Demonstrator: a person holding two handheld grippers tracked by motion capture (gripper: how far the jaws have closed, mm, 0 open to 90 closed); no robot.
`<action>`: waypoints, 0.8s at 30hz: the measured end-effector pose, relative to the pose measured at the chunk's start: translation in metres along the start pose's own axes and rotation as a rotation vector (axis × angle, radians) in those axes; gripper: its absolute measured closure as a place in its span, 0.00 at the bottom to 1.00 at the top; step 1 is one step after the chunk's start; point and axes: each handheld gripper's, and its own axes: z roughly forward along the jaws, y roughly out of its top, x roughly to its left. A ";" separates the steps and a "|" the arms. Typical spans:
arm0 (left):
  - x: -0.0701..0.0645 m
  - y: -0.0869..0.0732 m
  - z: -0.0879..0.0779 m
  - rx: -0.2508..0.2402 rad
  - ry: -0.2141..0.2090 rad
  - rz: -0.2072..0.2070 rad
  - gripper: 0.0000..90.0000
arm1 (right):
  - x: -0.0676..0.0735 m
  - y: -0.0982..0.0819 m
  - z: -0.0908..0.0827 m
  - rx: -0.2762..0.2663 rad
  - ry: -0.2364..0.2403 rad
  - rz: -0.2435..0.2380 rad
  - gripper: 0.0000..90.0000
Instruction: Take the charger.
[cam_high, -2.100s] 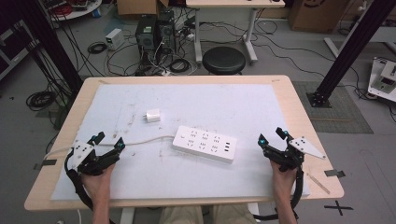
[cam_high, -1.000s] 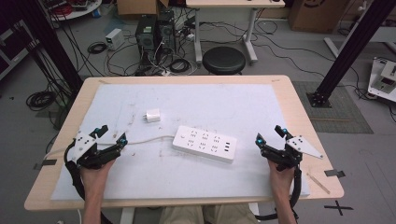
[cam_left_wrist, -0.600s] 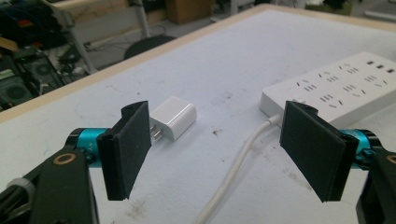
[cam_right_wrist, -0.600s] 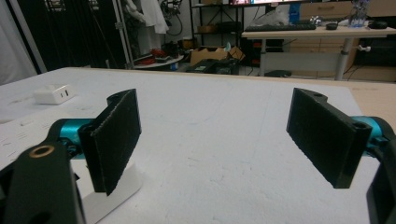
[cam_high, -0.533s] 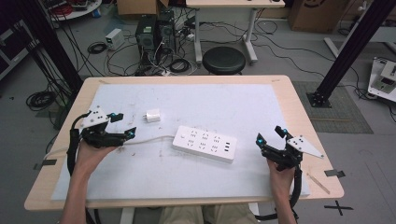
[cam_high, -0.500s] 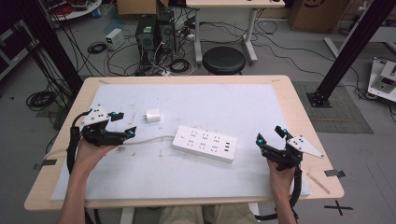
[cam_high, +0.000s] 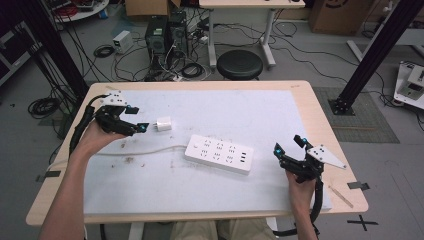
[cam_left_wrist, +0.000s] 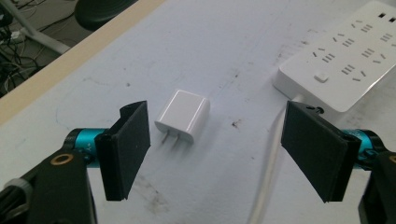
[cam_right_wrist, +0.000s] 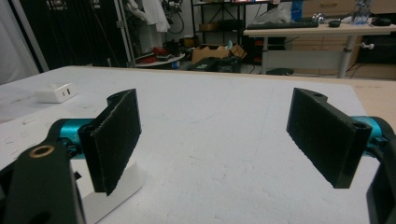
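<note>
Charger lies on the table before the left gripper, jaws spread wide.

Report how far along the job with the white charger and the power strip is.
Done: nothing yet; the white charger lies loose on the mat, prongs toward the left tongs. In hand: those tongs are open right by it, not gripping. The right tongs wait open near the power strip. Left: probably grasping it and plugging it in.

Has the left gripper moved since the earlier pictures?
Yes. The left gripper went up the table from the near-left edge, toward the white charger.
</note>
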 end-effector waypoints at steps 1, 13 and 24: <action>0.002 0.002 0.002 0.005 -0.001 0.013 0.27 | 0.000 0.000 0.000 -0.003 -0.003 -0.009 0.20; 0.025 0.028 0.030 0.093 -0.109 0.097 0.30 | 0.004 0.001 -0.003 -0.026 0.010 -0.034 0.20; 0.034 0.026 0.070 0.209 -0.147 0.143 0.30 | 0.004 0.001 -0.002 -0.013 0.007 -0.034 0.20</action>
